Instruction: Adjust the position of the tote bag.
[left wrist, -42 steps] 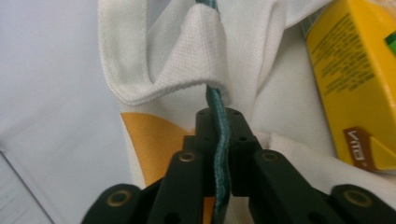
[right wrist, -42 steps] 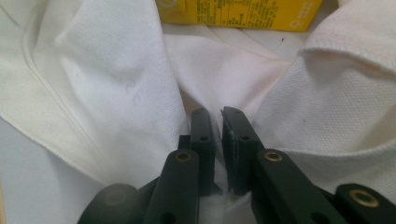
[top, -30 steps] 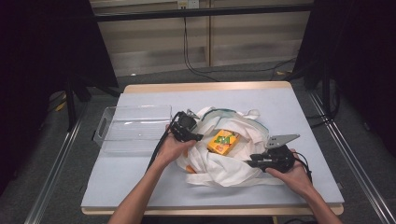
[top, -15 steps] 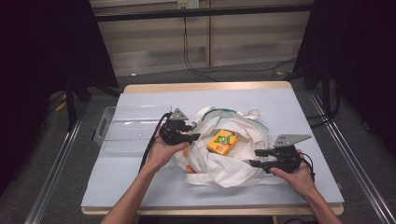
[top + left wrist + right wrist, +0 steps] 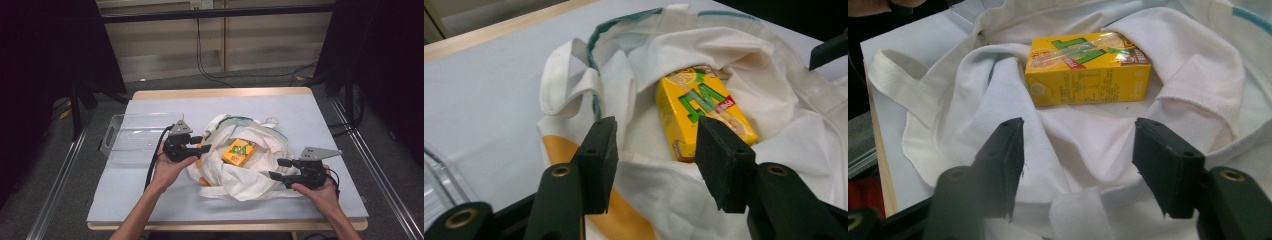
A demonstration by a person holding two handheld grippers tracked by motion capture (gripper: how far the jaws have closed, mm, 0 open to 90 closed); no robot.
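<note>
A white cloth tote bag (image 5: pixel 240 165) lies crumpled on the pale blue worktop (image 5: pixel 150 200), its mouth gaping upward, with a teal-edged rim, a looped handle and an orange patch on its outer face. Inside the mouth rests 1 yellow juice carton (image 5: pixel 239 151), flat on its side, with green lettering, a small red label and a wrapped straw on its top face.

The left gripper (image 5: pixel 196 144) sits just beside the bag's left edge; its 2 fingers (image 5: pixel 596 155) have just been opening and now stand partly apart, with bag cloth and the carton lying beyond them, nothing pinched. The right gripper (image 5: pixel 279 169) is at the bag's right edge; its fingers (image 5: pixel 1168 162) have also just been opening and stand wide, above folded cloth without gripping it, the carton further ahead between them.

A clear plastic tray (image 5: pixel 135 142) stands just behind the left gripper.
</note>
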